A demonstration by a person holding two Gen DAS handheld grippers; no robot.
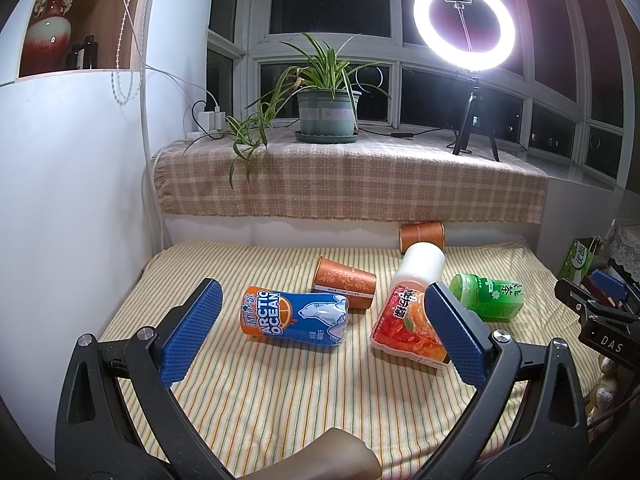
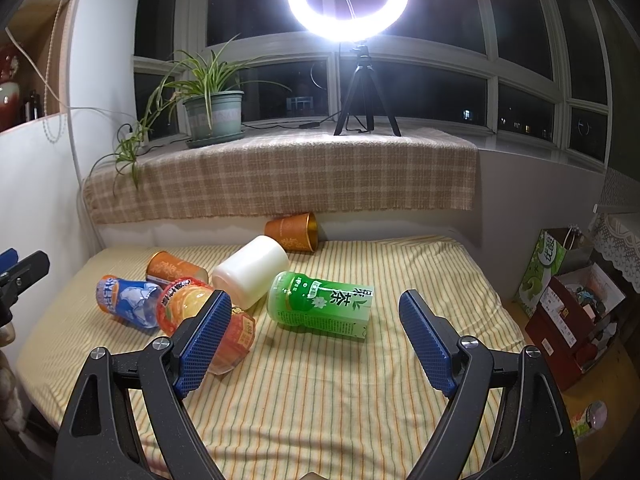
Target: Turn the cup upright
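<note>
From the left wrist view, 6 cups lie tipped on their sides on the table (image 1: 280, 400), which is covered in a cream cloth with thin yellow and green stripes. Nearest is the blue and orange cup (image 1: 294, 316) printed ARCTIC OCEAN with a polar bear, its glossy wrap crinkled. Just behind it lies an orange paper cup (image 1: 344, 282) with a pale floral pattern. To the right, a red fruit-print cup (image 1: 404, 328) is partly hidden by a finger of the left gripper (image 1: 318, 332), and a plain white cup (image 1: 422, 266) lies touching its far end. A green cup (image 1: 486, 294) with white lettering lies further right, and a second orange cup (image 1: 422, 235) rests by the back wall. The left gripper hangs above the cloth with its blue, knobbly pads spread wide, holding nothing. Behind, a checked woven cloth (image 1: 352, 184) drapes the window sill, carrying a potted spider plant (image 1: 328, 108) and a lit ring light (image 1: 464, 26) on a black tripod; the panes are dark.

From the right wrist view, the green cup (image 2: 320, 306) lies closest, between the spread pads of the right gripper (image 2: 316, 340), which is wide apart and empty. The white cup (image 2: 250, 270) is just behind it, the red cup (image 2: 188, 308) is to the left, the blue cup (image 2: 128, 300) is beyond that, and the 2 orange cups (image 2: 176, 268) (image 2: 292, 232) lie further back. Boxes (image 2: 568, 320) stand beside the table on the right.
</note>
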